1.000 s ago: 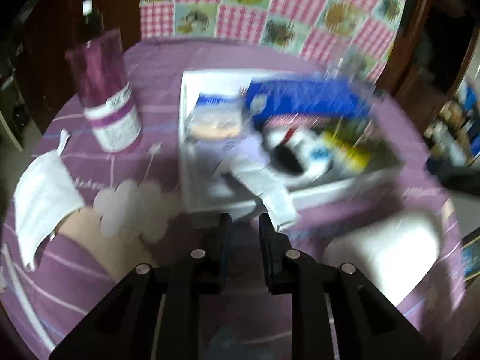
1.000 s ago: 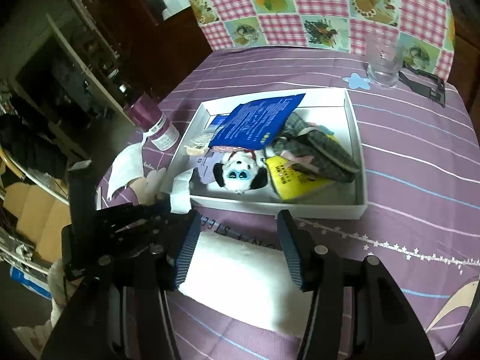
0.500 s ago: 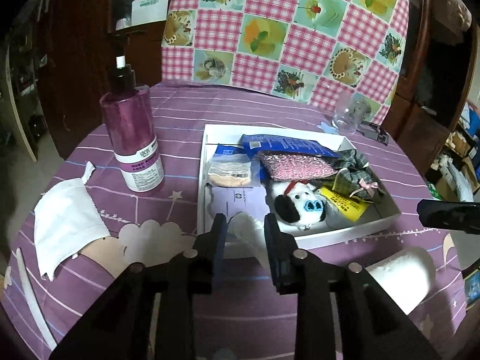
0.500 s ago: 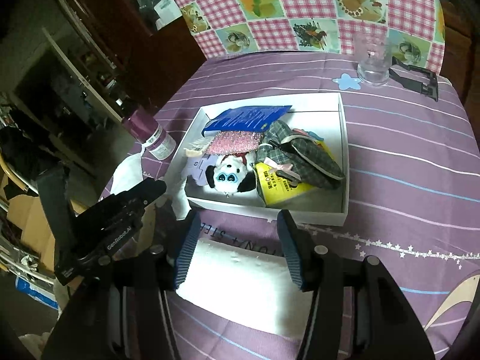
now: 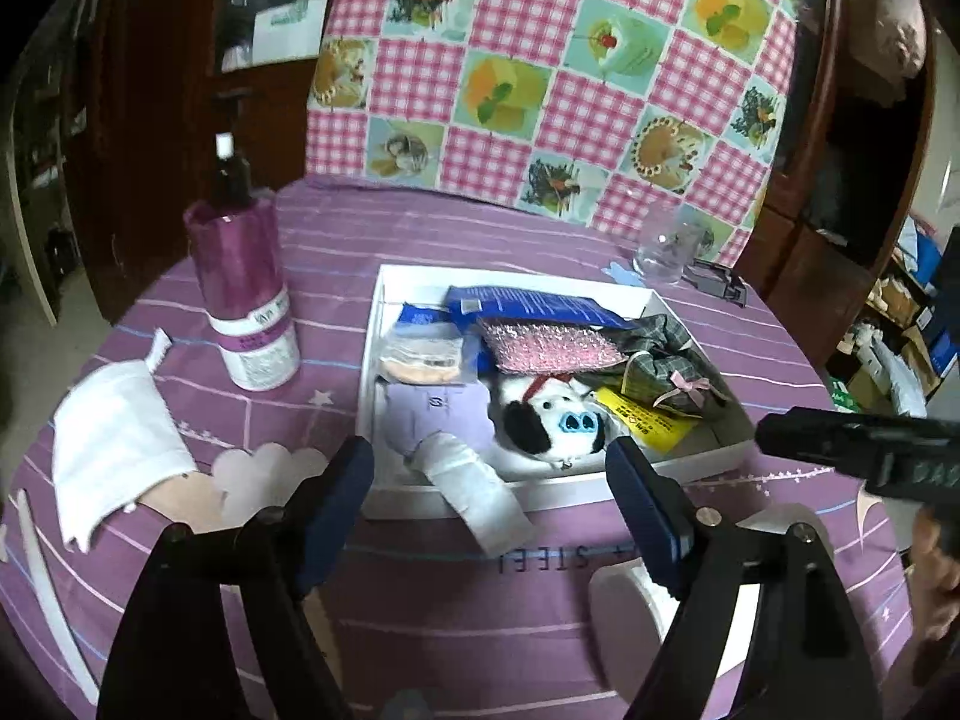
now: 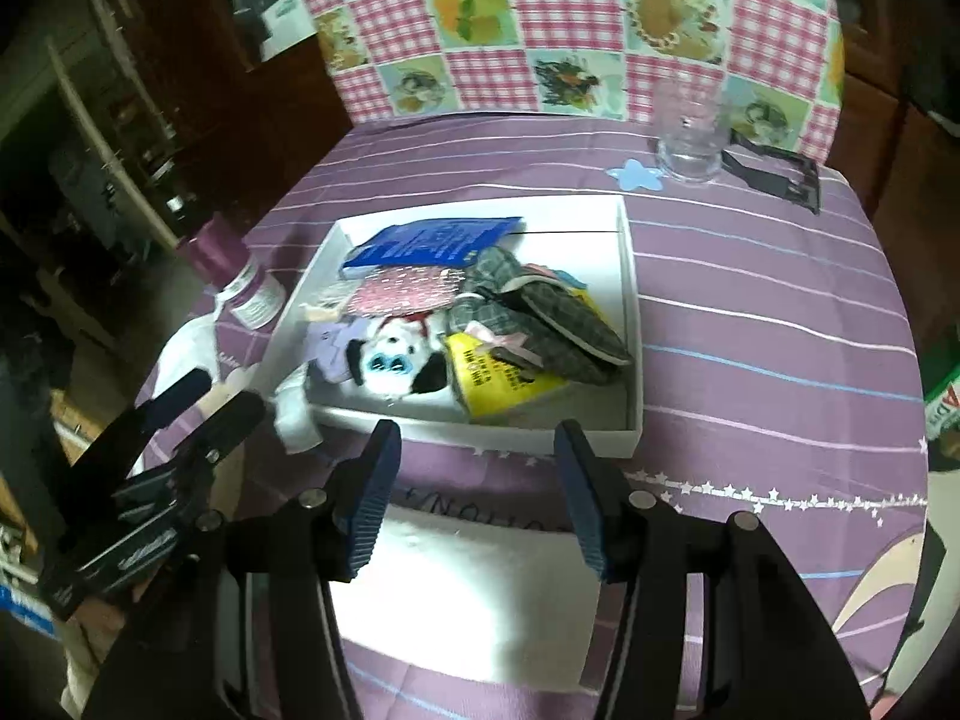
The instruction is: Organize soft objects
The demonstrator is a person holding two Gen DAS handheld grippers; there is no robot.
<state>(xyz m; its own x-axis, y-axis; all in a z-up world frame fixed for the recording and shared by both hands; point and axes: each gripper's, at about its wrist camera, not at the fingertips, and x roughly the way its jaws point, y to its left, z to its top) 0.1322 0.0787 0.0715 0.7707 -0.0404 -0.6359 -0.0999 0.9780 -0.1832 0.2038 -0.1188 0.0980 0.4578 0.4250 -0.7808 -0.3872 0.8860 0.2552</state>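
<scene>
A white box on the purple table holds a panda plush, a pink sponge, a blue packet, a plaid slipper and a yellow packet. A white cloth strip hangs over the box's near wall. My left gripper is open and empty, just in front of that strip. My right gripper is open over a white towel roll, in front of the box. The left gripper also shows in the right wrist view.
A purple pump bottle stands left of the box. A folded white cloth lies at the table's left edge. A clear glass and a black clip sit behind the box. A chair with a checked cover stands behind the table.
My left gripper has opened and let go of the white cloth strip, which now hangs over the box's near wall. My right gripper has moved slightly closer to the box.
</scene>
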